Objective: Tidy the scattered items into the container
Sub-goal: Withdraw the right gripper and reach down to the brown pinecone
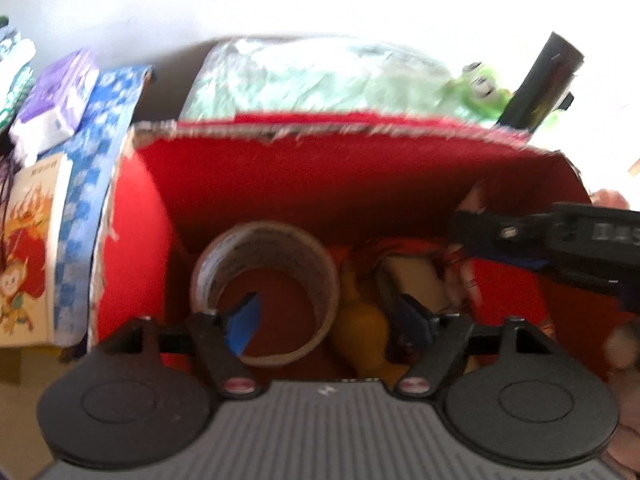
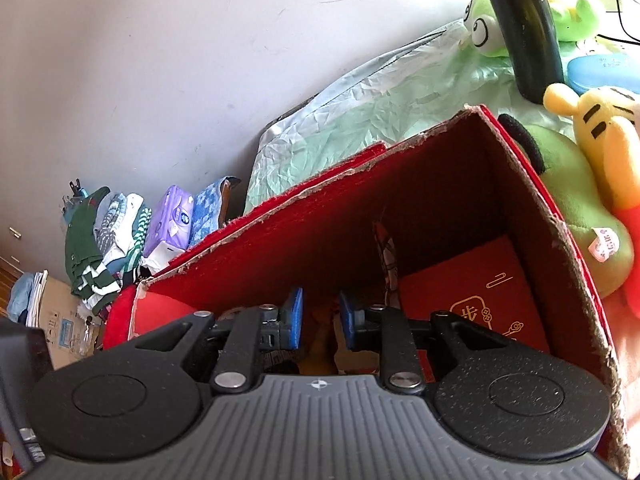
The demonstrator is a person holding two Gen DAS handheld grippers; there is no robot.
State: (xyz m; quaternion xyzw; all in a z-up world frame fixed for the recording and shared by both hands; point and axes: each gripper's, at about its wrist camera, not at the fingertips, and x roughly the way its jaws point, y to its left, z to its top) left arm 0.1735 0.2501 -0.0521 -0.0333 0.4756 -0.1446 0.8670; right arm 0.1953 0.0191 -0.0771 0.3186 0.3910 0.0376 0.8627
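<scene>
Container: red cardboard box (image 1: pixel 360 184), open at the top, set among clutter beside a crumpled pale-green sheet (image 2: pixel 360 120).
Contents stowed: tape roll (image 1: pixel 208 272) lay flat on the box floor; yellow item (image 1: pixel 360 320) rested just beside it; red packet (image 2: pixel 472 292) with gold print lay against the far corner. Further pieces under the grippers too blurred to identify.
Left gripper (image 1: pixel 328 318): hung over the box interior, jaws released and spread wide. One pad sat inside the hole of the tape roll, the other outside it, neither pressed on the ring. Roll judged as delivered.
Right gripper (image 2: pixel 322 320): reached into the same box, jaws parted only narrowly; nothing seen pinched between the pads.
Items left outside: green frog plush (image 2: pixel 484 28), yellow plush (image 2: pixel 604 136) and dark bottle (image 2: pixel 524 32) beyond the far rim; purple tissue pack (image 2: pixel 172 216) and cartoon booklet (image 1: pixel 28 248) off to the side. Not known which of these belonged to the job.
Progress: judged partway; several pieces boxed, several loose.
Remaining: withdrawal of both grippers, then collection of the loose items nearest the rim.
</scene>
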